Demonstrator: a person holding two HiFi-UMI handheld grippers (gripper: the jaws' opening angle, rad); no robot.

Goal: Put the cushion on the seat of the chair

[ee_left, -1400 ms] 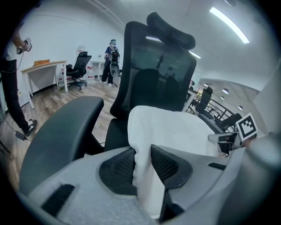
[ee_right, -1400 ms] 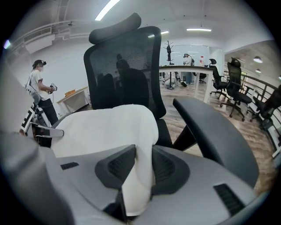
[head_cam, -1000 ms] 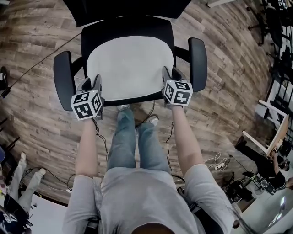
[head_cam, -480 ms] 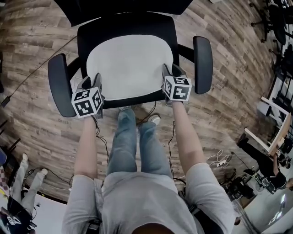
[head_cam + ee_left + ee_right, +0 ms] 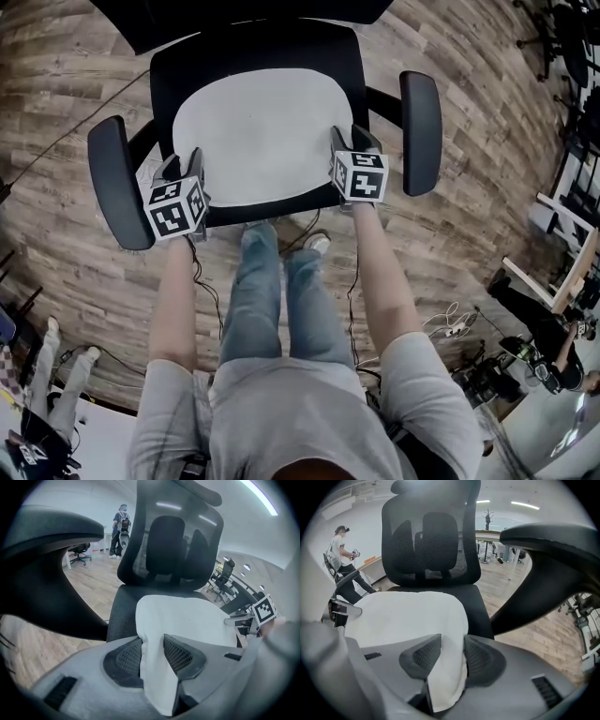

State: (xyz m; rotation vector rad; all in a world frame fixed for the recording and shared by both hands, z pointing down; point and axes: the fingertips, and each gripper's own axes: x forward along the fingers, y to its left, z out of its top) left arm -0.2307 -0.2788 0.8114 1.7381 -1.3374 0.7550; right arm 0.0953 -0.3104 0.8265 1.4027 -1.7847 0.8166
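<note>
Between left claw (image 5: pixel 184 159) and right claw (image 5: pixel 352 139), a flat white cushion (image 5: pixel 258 131) covers the chair seat (image 5: pixel 169 75); both pairs of jaws, just eased wider, pinch its front corners.

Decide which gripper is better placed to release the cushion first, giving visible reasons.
Right, but barely. The left gripper and right gripper each pinch a front corner of the cushion, already lying on the seat; both pairs of jaws have just been opening. The right corner looks flatter, the left more bunched.
</note>
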